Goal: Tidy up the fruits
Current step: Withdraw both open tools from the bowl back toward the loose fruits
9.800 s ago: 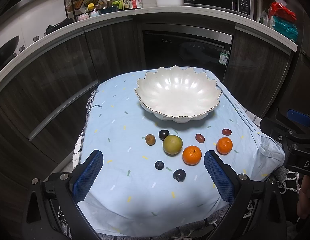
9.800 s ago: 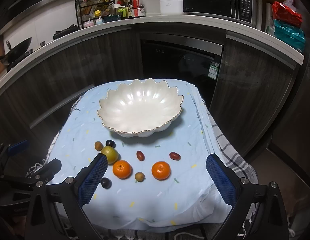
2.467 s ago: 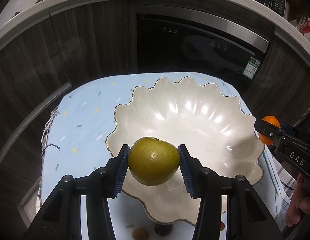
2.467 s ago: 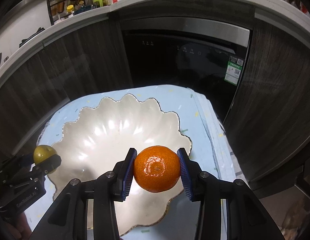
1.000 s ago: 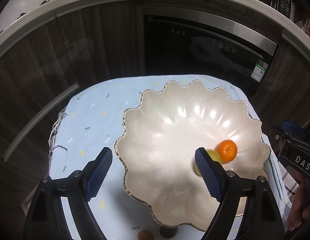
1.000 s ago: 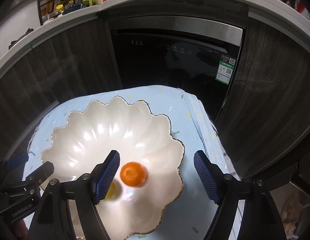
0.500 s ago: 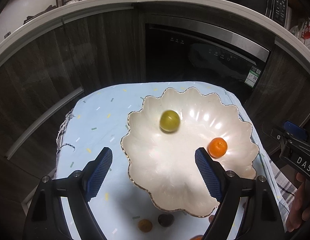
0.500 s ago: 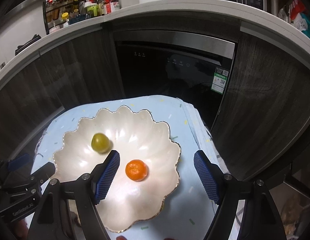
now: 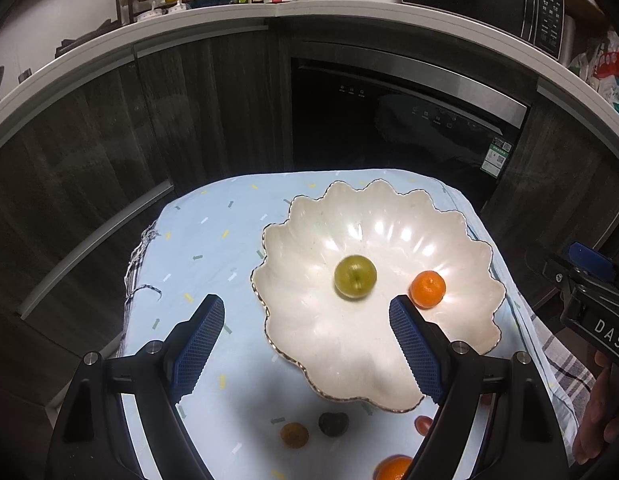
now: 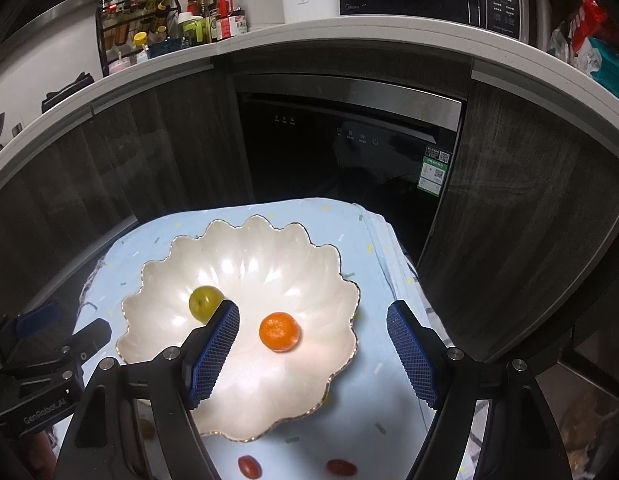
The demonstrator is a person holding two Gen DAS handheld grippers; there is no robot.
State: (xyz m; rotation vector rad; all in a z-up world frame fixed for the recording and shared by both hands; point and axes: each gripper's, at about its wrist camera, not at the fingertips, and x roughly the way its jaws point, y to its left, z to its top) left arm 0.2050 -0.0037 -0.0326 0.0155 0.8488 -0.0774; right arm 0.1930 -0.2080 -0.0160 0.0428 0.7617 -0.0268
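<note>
A white scalloped bowl (image 9: 309,320) (image 10: 269,392) stands on the light blue cloth (image 9: 205,248) (image 10: 373,248). Inside it lie a green fruit (image 9: 355,277) (image 10: 204,302) and an orange tangerine (image 9: 428,289) (image 10: 279,331), apart from each other. My left gripper (image 9: 307,306) hangs open and empty above the bowl's near left side. Open as well, my right gripper (image 10: 313,312) holds nothing above the bowl's near right side. In front of the bowl on the cloth lie a brown fruit (image 9: 294,435), a dark fruit (image 9: 332,424), a second tangerine (image 9: 393,468) and two small red fruits (image 10: 249,466) (image 10: 340,467).
Dark kitchen cabinets and a built-in dishwasher (image 9: 389,128) stand close behind the table. A white counter (image 10: 349,24) above carries a spice rack, bottles, a rice cooker and a microwave. The cloth's edges drop off at left and right.
Both grippers have drawn back and up from the bowl. The green fruit rolled across the bowl away from the tangerine and back toward the middle. More fruits on the cloth have come into view.
</note>
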